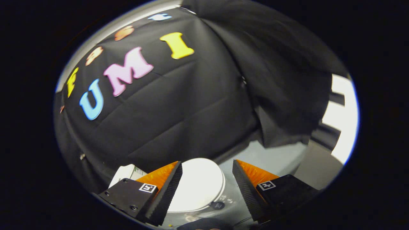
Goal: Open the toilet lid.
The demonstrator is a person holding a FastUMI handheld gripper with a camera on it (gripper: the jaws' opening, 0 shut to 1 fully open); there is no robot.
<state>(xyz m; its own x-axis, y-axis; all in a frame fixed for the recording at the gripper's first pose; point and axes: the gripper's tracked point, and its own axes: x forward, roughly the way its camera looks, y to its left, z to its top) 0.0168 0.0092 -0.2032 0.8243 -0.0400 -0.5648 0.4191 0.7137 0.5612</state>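
The toilet lid [196,185], white and round, lies flat and closed, seen between the two fingers and a little beyond their tips. From the gripper [207,167] it sits at about 12 o'clock, close ahead, with nothing touching it. At the lid's 5 o'clock, just beside its rim, there is a small dark round button [218,205]; any mark on it is too small to read.

The fingers are spread wide apart and grasp nothing. The left finger [166,188], orange on its back with a black ribbed pad, overlaps the lid's 9 o'clock edge in this view; whether it touches is not clear. The right finger [246,188] stands apart from the lid at its 3 o'clock, over the pale grey floor [274,159]. Each finger's black mount carries a small square black-and-white tag [148,187], a pattern and no readable writing.

At the lid's 10 o'clock, behind the left finger, a white box [127,174] shows a small greenish label, too blurred to read. Beyond it all, at 12 o'clock, hangs the black cloth wall [179,105], with another black drape [281,80] at 2 o'clock.
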